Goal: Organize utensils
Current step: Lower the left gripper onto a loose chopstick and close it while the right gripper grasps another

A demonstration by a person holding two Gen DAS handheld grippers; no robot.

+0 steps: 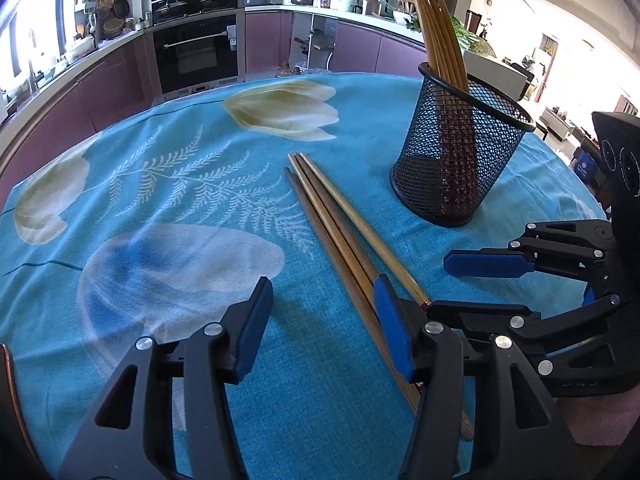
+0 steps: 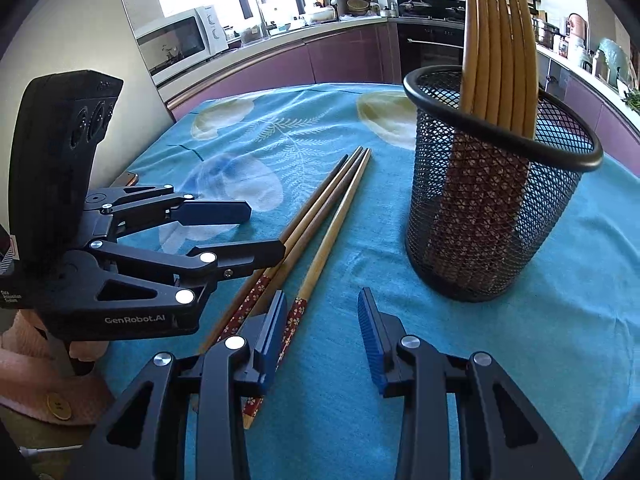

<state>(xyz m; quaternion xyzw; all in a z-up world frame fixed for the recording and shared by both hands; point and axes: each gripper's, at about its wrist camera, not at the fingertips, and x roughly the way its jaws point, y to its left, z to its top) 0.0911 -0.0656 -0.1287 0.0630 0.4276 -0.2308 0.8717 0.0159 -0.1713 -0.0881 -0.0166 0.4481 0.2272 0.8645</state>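
Left wrist view: I see three loose chopsticks (image 1: 340, 220) lying side by side on the blue floral cloth (image 1: 160, 200), brown wood with red patterned ends nearest me. More stand in the black mesh holder (image 1: 464, 152) just to their right. My left gripper (image 1: 324, 328) is spread, empty, its right pad over the bundle; right gripper (image 2: 320, 332) also spread, empty. Cloth lies bare left of the sticks.

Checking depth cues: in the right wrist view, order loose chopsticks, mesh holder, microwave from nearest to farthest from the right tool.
1. Loose chopsticks: beside the right tool's left finger, on the cloth.
2. Mesh holder: ahead, to the right.
3. Microwave: far left, on the counter.
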